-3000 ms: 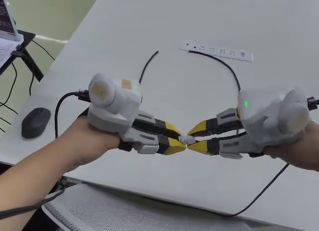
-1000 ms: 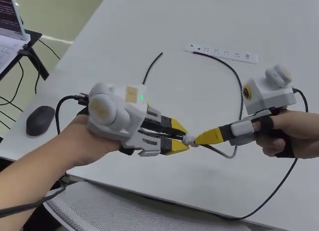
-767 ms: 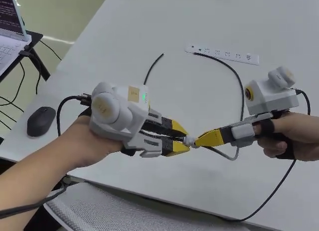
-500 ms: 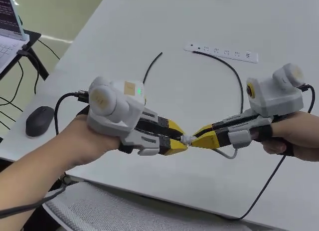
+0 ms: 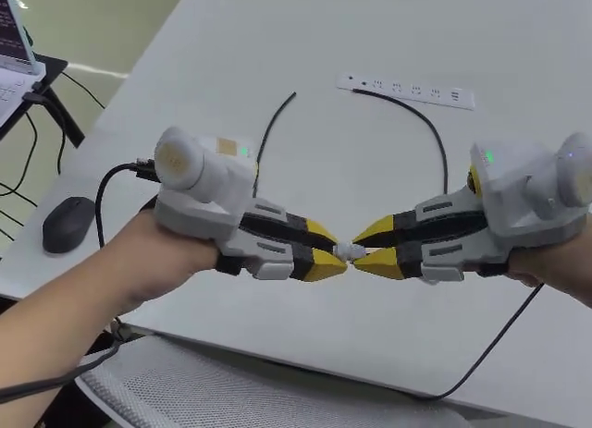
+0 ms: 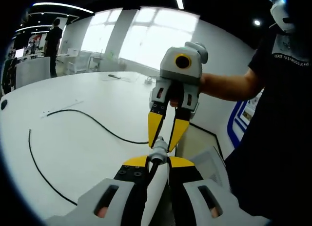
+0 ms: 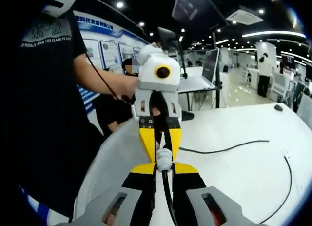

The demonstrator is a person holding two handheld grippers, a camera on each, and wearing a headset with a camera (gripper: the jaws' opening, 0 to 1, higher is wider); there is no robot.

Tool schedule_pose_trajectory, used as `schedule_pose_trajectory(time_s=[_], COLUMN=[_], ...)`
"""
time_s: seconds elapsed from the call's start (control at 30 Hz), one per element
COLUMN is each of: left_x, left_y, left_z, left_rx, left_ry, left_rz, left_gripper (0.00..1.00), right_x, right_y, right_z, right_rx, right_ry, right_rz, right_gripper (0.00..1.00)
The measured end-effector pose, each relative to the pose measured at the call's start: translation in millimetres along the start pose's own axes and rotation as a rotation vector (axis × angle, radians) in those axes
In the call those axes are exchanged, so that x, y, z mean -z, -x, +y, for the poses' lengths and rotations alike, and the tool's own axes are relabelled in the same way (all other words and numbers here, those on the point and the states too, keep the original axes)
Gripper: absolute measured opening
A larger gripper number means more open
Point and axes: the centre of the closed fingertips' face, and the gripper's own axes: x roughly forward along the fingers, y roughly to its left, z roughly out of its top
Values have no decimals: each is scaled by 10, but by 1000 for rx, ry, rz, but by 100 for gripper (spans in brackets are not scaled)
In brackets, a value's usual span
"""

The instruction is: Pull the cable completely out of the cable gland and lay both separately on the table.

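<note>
Over the near edge of the white counter (image 5: pixel 277 40), above a mesh chair seat (image 5: pixel 231 391), my tips meet. My left hand-held gripper (image 5: pixel 338 258) pinches the cable gland (image 5: pixel 349 252). My right hand-held gripper (image 5: pixel 363 251) is clamped on the cable (image 5: pixel 435 137) right at the gland, cable not pulled out. Wide white surface ahead. Power strip (image 5: pixel 407 91) far side, loose black lead (image 5: pixel 273 123) and mouse (image 5: pixel 67 225) left. Bright open hall around.

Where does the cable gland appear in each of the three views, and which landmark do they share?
Head view: the cable gland sits just below centre, between the tips of the left gripper and the right gripper.
Left gripper view: cable gland low centre, at that gripper's own tips.
Right gripper view: cable gland low centre, the cable running down between the jaws.
Shared landmark: the white table.
</note>
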Motion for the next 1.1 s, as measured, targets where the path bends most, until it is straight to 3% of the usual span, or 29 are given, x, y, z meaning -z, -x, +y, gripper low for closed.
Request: schedule_pose_trajectory(time_s=[0.2,0.57,0.7,0.93,1.03,1.1], left_x=[-7,-132,-170,-176,-193,-214], left_y=[-4,58,70,72,99,115], left_z=[-20,-12,-22,-8,18,24], left_rx=[-1,10,12,-8,-23,-26], left_ry=[-16,50,13,-25,-30,-31], left_rz=[-4,-66,-84,-79,-79,-82], left_gripper=[15,16,16,15,15,15], right_x=[10,-85,-122,-138,-163,-184], right_y=[7,39,68,47,42,55], right_z=[-32,-73,-81,-71,-95,-112], right_rx=[-5,2,3,25,57,67], right_ry=[-7,-9,-36,26,55,36], right_rz=[-13,-64,-99,-99,-112,-123], right_gripper=[6,5,5,7,8,8])
